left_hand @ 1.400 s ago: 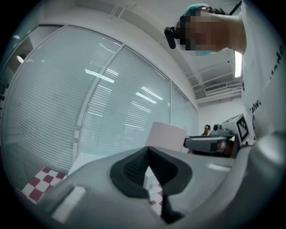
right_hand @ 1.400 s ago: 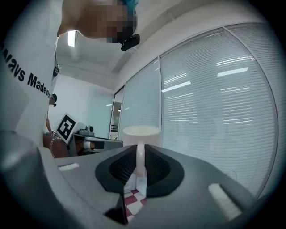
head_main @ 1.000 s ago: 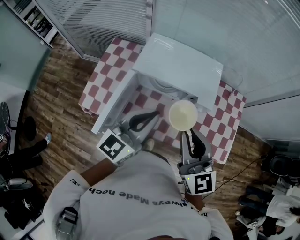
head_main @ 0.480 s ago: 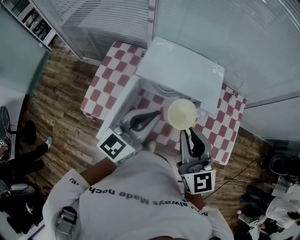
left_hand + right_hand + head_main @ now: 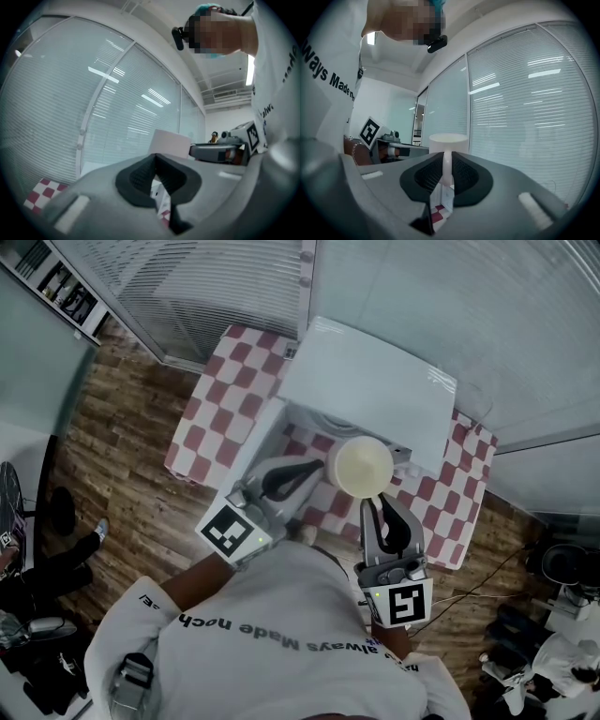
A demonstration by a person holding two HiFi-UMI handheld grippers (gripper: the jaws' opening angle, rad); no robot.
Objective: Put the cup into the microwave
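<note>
A cream cup (image 5: 364, 467) hangs in the air just in front of the white microwave (image 5: 375, 395). My right gripper (image 5: 375, 504) is shut on the cup's handle. In the right gripper view the thin handle is pinched between the dark pads (image 5: 465, 174), and the cup (image 5: 448, 142) stands upright above them. The microwave's door (image 5: 246, 454) swings open to the left. My left gripper (image 5: 314, 468) is shut with nothing in it, beside the open door and left of the cup. The microwave's inside is mostly hidden by the cup.
The microwave stands on a small table with a red-and-white checked cloth (image 5: 211, 418). Glass walls with blinds (image 5: 450, 306) close in behind it. Wooden floor (image 5: 122, 456) lies to the left, where a person's shoe (image 5: 97, 531) shows.
The cup, held in my right gripper, has shifted slightly left and closer to the microwave's opening. My left gripper has stayed by the open door.
</note>
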